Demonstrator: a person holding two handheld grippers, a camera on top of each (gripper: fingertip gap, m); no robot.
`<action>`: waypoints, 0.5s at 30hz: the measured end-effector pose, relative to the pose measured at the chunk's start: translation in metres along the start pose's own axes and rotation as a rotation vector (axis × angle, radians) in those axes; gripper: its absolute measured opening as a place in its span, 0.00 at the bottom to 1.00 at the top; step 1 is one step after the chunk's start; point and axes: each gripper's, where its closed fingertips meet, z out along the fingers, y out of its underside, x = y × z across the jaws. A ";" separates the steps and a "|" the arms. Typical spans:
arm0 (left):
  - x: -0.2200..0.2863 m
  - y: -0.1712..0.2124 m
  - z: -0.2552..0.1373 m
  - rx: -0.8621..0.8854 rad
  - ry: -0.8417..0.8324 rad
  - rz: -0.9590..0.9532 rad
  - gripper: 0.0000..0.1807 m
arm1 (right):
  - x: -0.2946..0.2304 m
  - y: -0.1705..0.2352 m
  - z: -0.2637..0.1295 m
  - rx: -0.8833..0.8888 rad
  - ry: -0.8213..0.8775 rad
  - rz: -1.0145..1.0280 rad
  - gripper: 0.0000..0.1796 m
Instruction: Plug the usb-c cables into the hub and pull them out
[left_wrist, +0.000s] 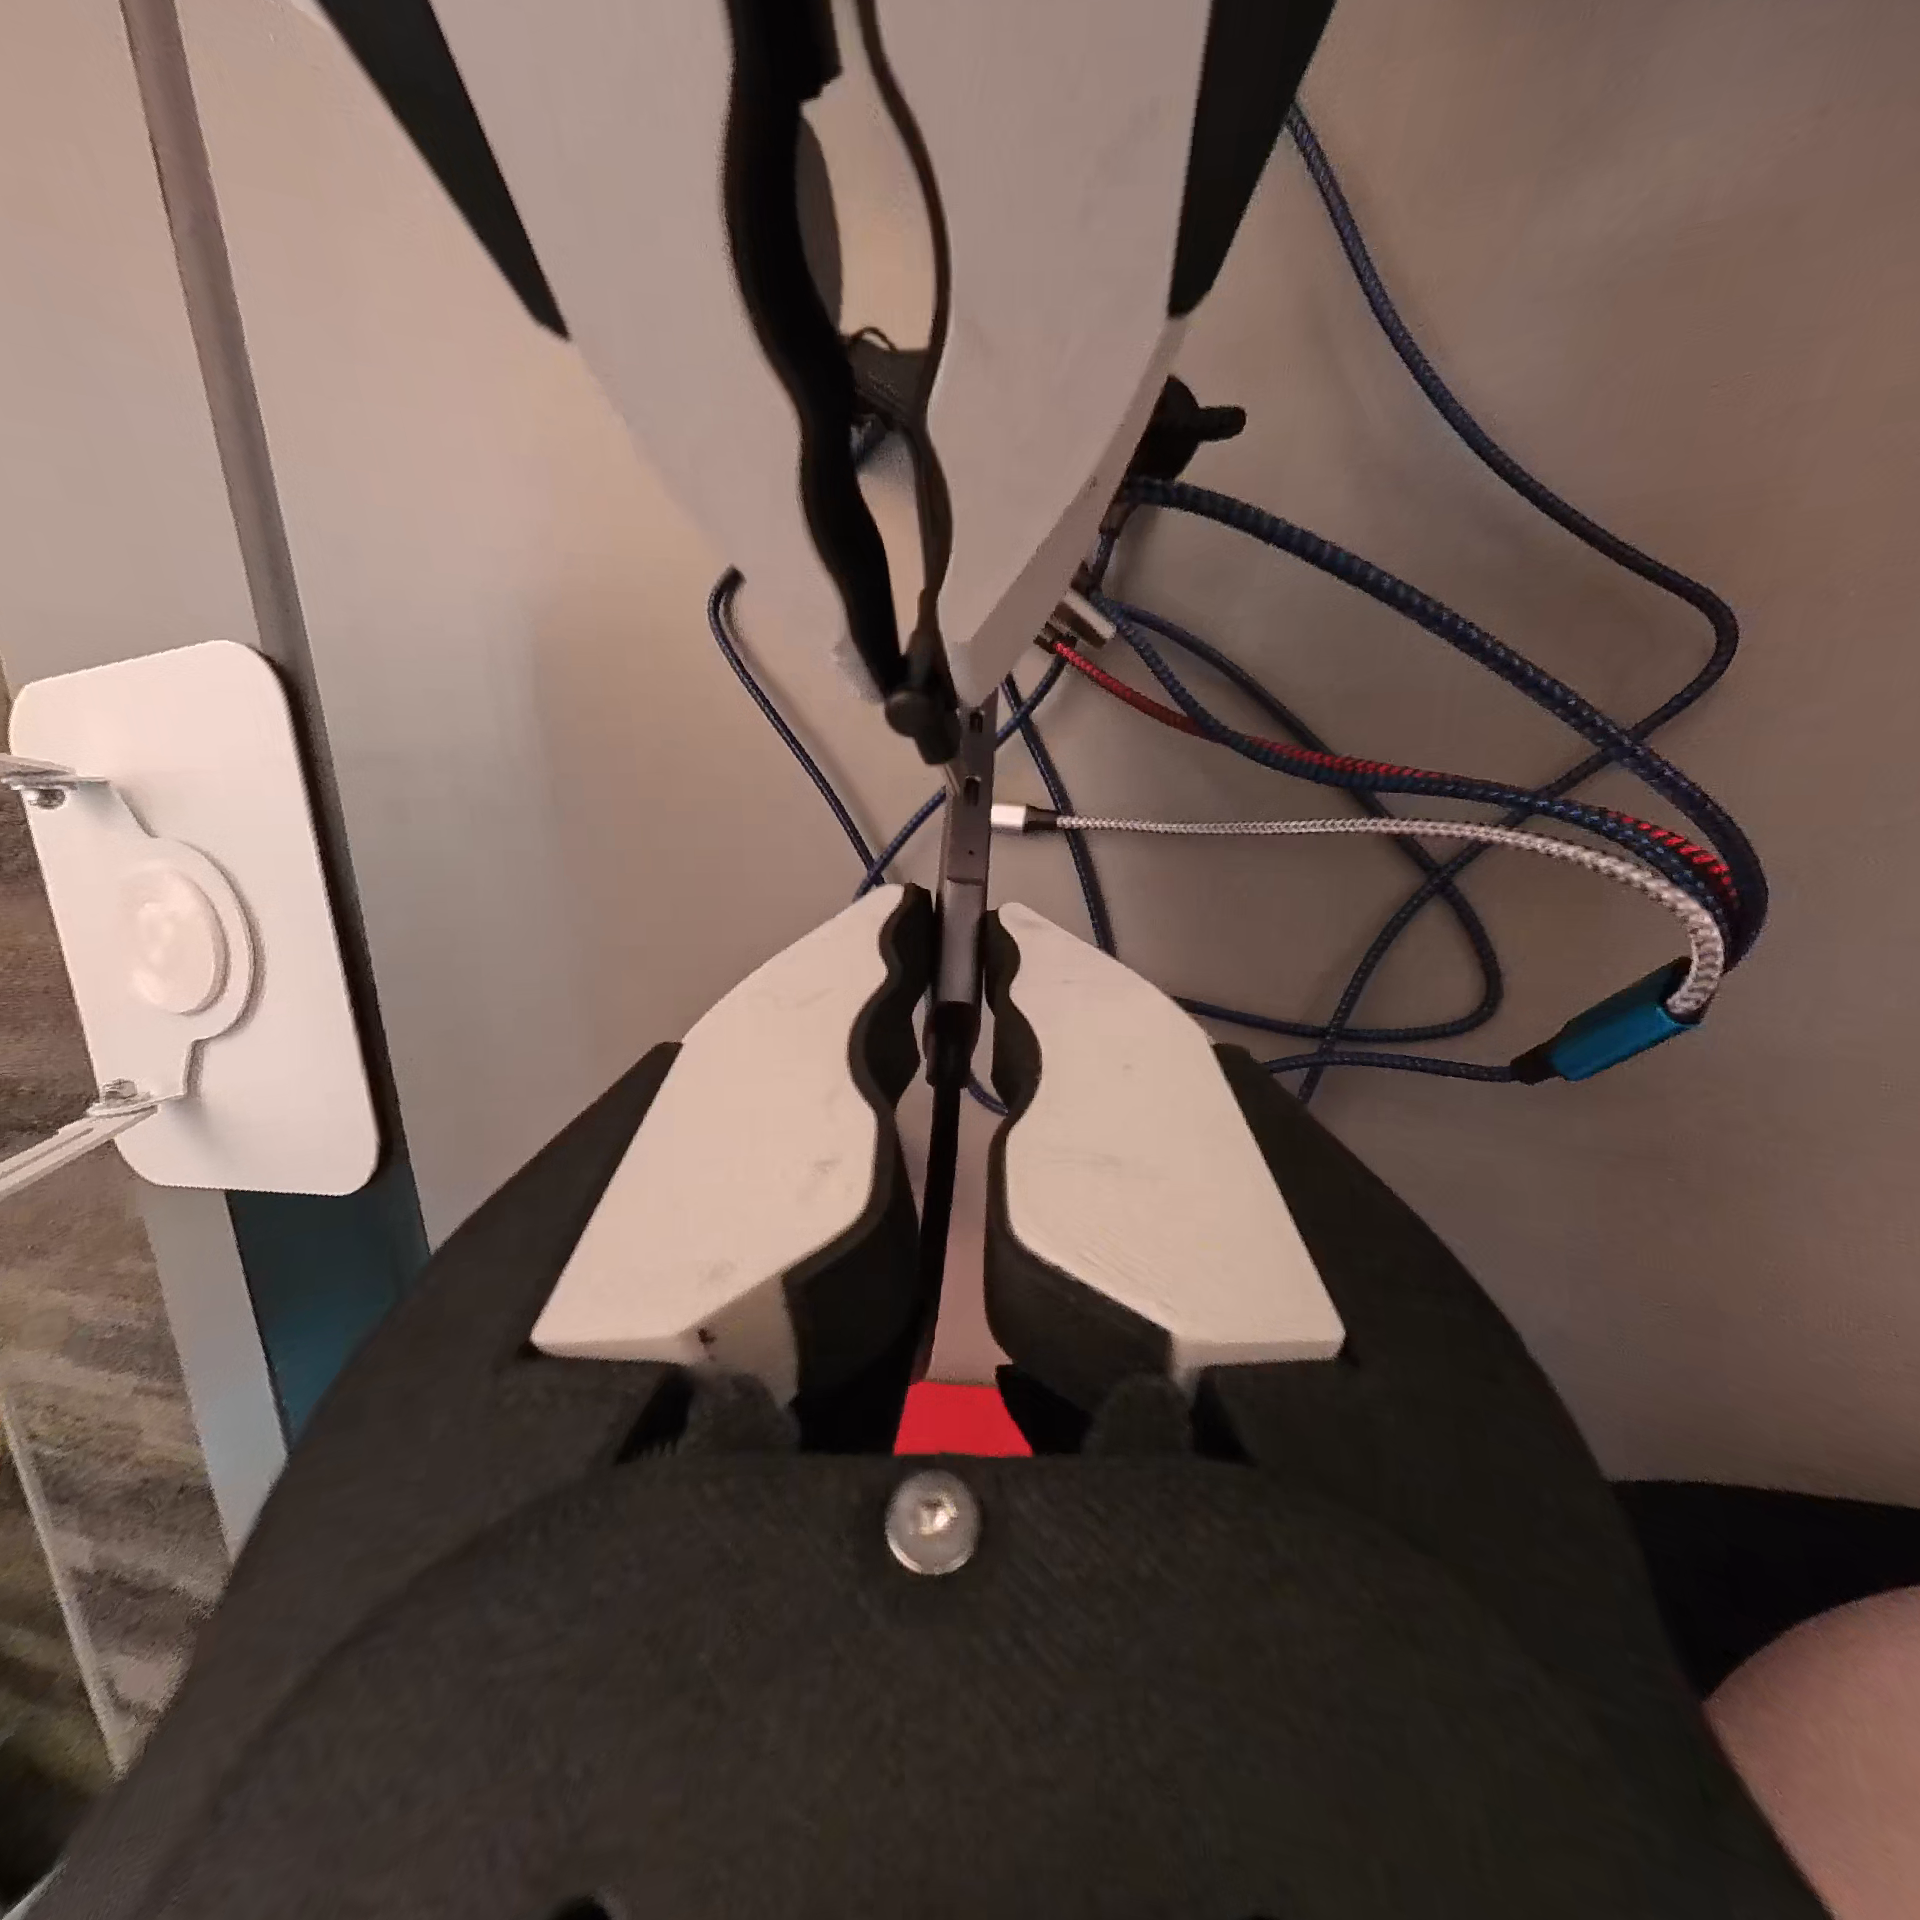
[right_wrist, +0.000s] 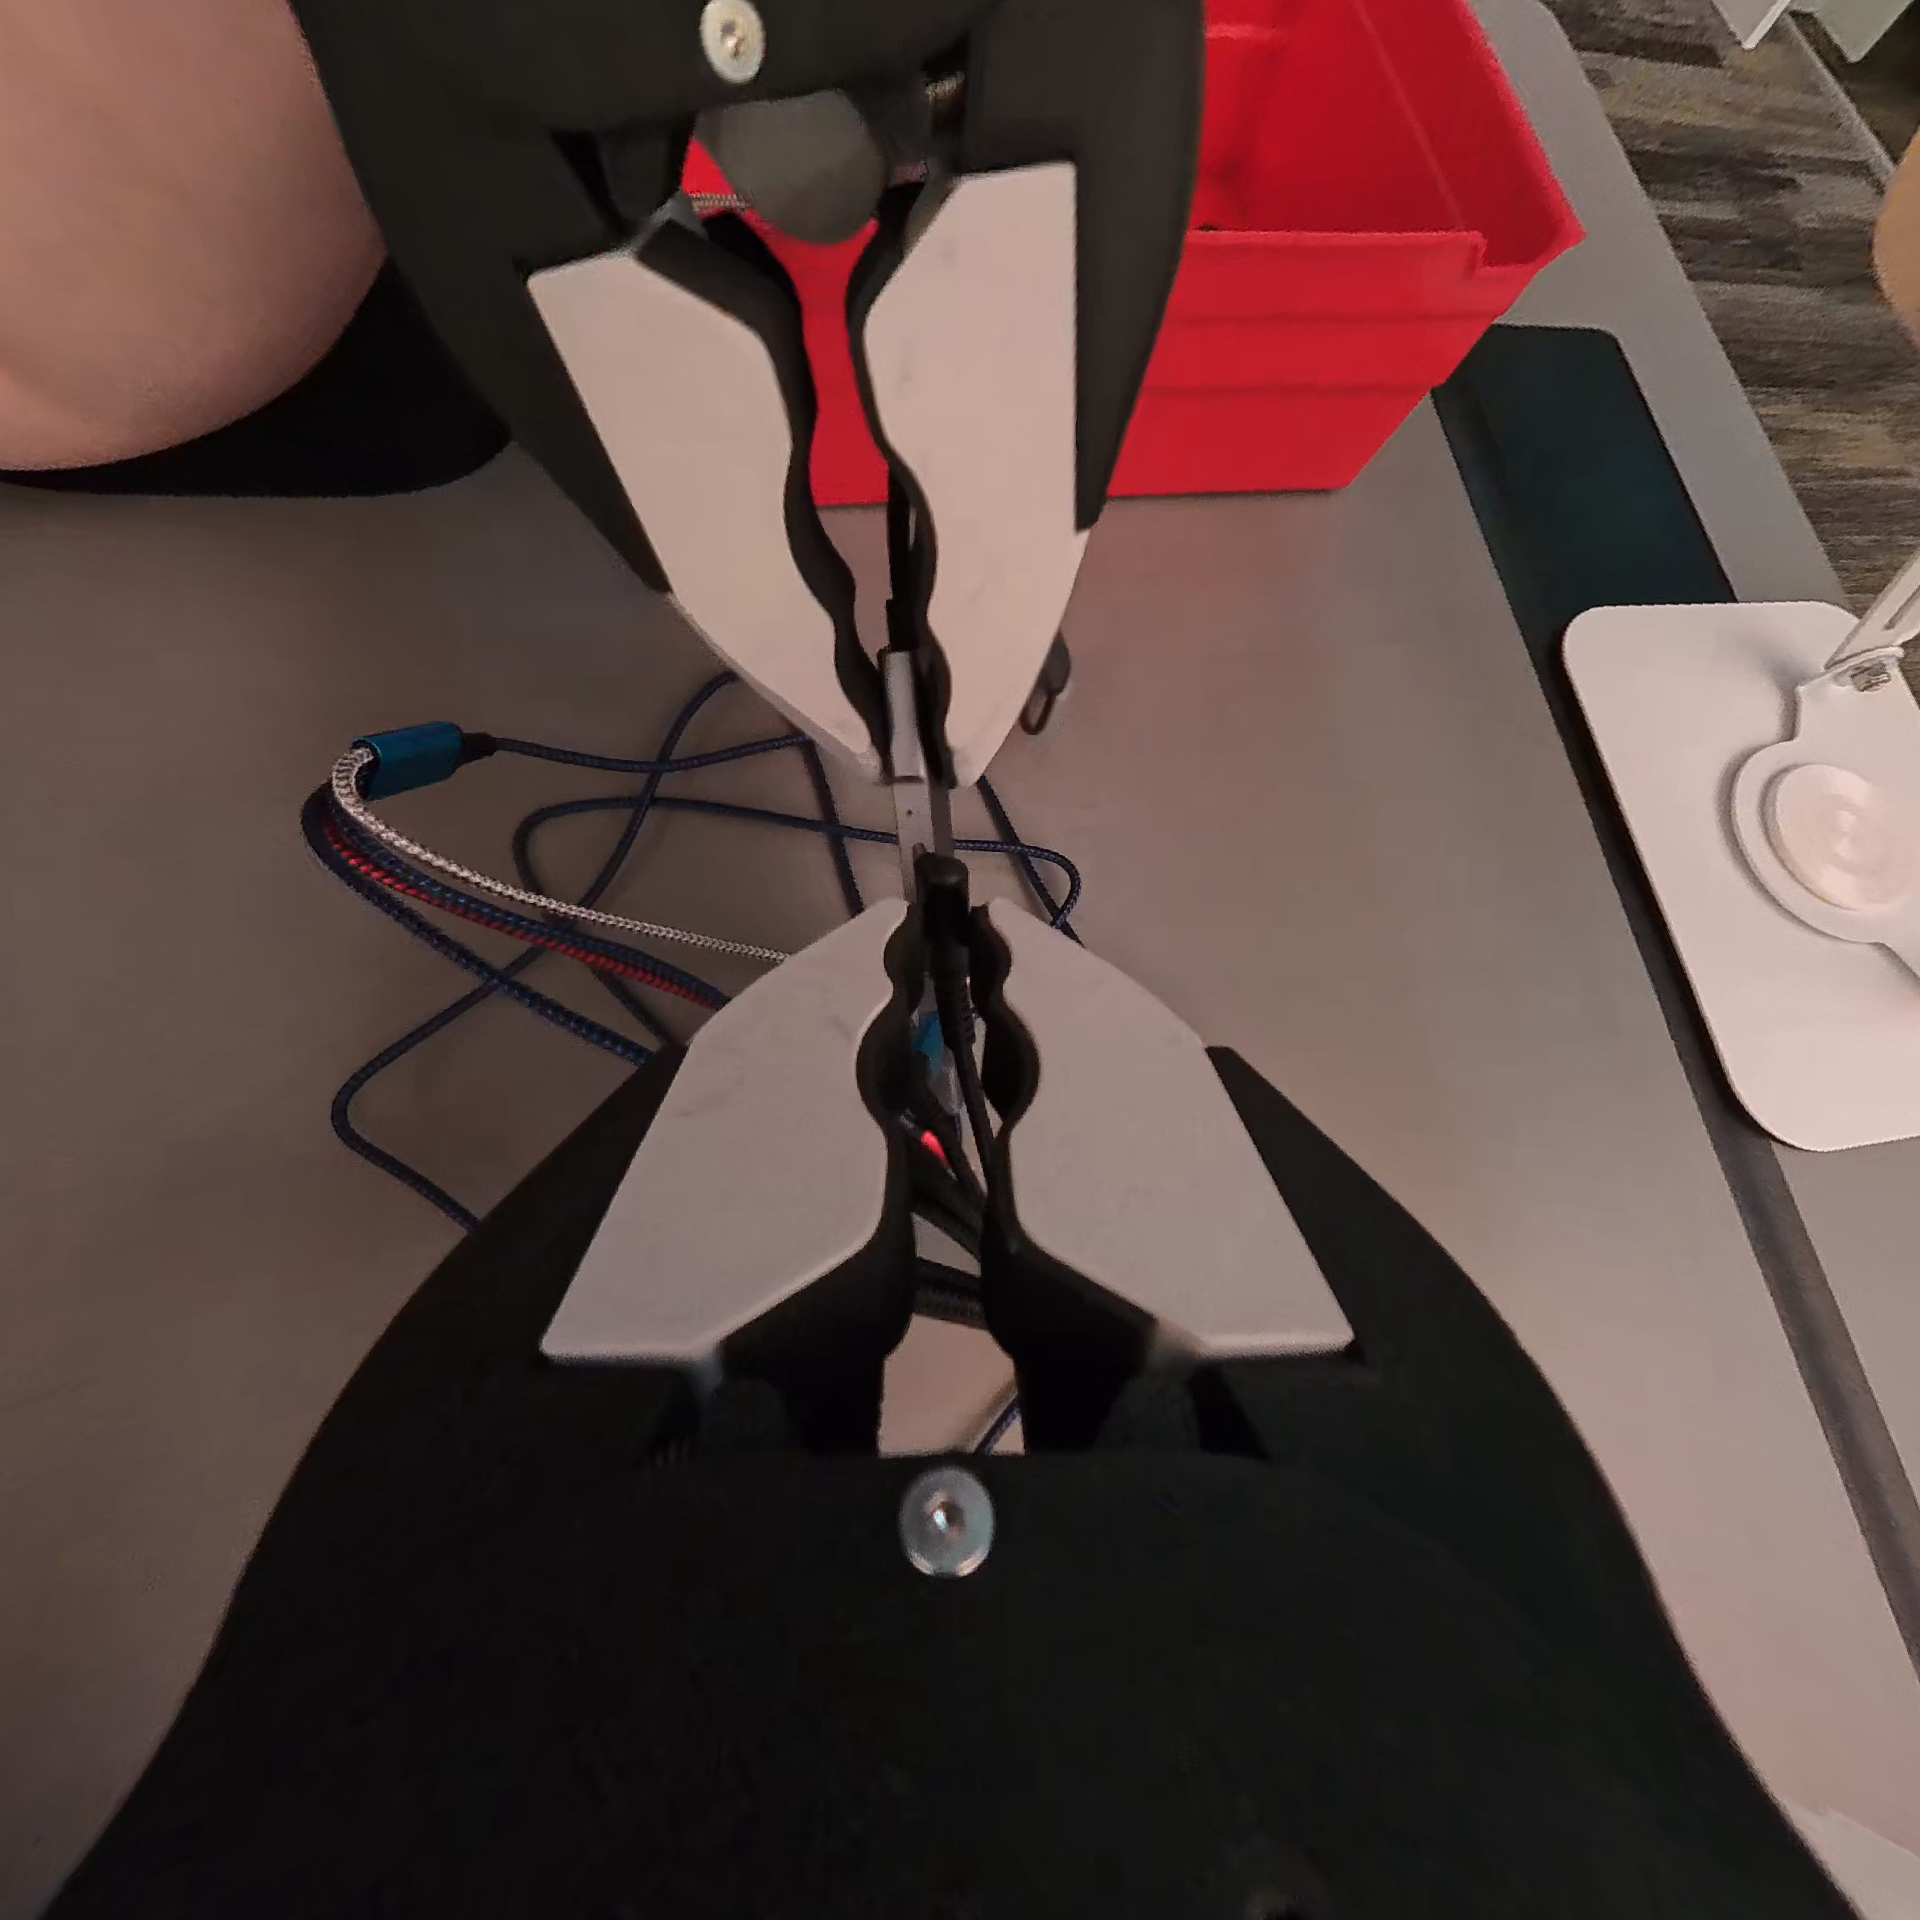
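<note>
**Both grippers closed, meeting tip to tip at the hub**

Left gripper (left_wrist: 956, 914) clamped on the near end of the grey hub (left_wrist: 961, 862), which stands edge-on between its fingers (left_wrist: 810, 1081); a black lead runs back from the hub through the gripper. Hub is held above the table (left_wrist: 1558, 520), centre of the left wrist view.

Right gripper (right_wrist: 940, 914) closed on a black plug (right_wrist: 940, 878), its tip at the hub's (right_wrist: 912, 800) far end. Cannot tell if the plug is seated or just touching the port. In the left wrist view the right gripper (left_wrist: 920, 675) comes in from the far side, with the plug (left_wrist: 914, 712) at the hub's top.

A silver plug (left_wrist: 1013, 818) with a white braided cable (left_wrist: 1351, 826) meets the hub's right side. Whether it is seated is unclear.

Loose tangle of blue cables (right_wrist: 582, 831) on the table (right_wrist: 1299, 831), left in the right wrist view, with a red braided cable (right_wrist: 488, 899) and a blue connector (right_wrist: 410, 748) in it.

Red bin (right_wrist: 1340, 270) far on the table. White stand base (right_wrist: 1683, 831) on the right edge.
</note>
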 end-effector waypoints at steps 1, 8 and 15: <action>0.000 0.000 -0.001 0.010 0.004 -0.006 0.05 | 0.000 0.000 -0.001 -0.001 0.006 -0.006 0.05; -0.003 -0.001 -0.001 0.035 0.011 -0.027 0.05 | 0.008 0.002 -0.004 -0.070 0.110 -0.097 0.05; -0.011 -0.013 -0.016 0.175 -0.010 -0.050 0.05 | 0.021 -0.009 -0.032 0.036 0.159 -0.064 0.05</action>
